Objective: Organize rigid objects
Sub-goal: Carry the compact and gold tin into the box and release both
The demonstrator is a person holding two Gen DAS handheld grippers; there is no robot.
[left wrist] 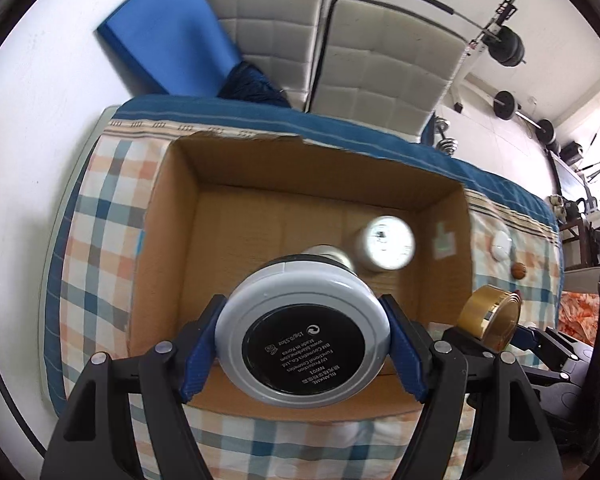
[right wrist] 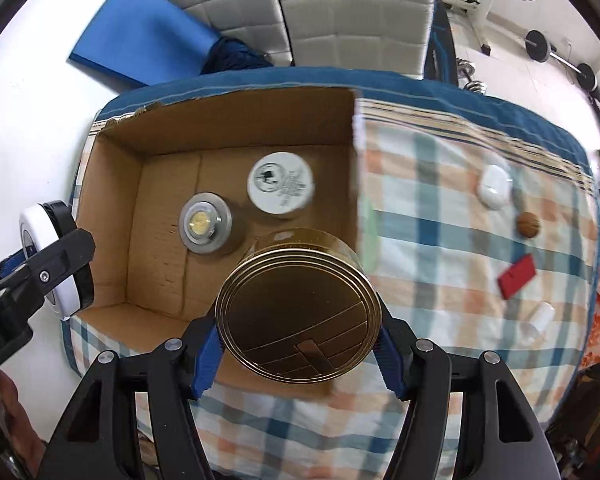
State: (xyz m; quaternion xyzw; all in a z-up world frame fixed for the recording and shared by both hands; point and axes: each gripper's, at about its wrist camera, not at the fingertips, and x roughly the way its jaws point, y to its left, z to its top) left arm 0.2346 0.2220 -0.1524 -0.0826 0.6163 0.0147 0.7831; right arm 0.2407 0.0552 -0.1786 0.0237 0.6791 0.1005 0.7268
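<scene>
Cardboard box point(right wrist: 112, 216) lies open on our checked tablecloth point(right wrist: 440, 248), holding two round containers: one white jar point(right wrist: 281, 182), one grey jar point(right wrist: 206, 224). Our left gripper point(left wrist: 303, 332) clamps a grey compact point(left wrist: 303, 330) above the box, hiding part of its floor. Our right gripper point(right wrist: 298, 332) clamps a gold tin point(right wrist: 298, 312) over the box's right near corner. Four small blurred items lie near the cloth's right edge.

I hold a round grey-white compact point(left wrist: 303, 330) and gold round tin point(right wrist: 298, 307) above my open cardboard box point(right wrist: 112, 216).
</scene>
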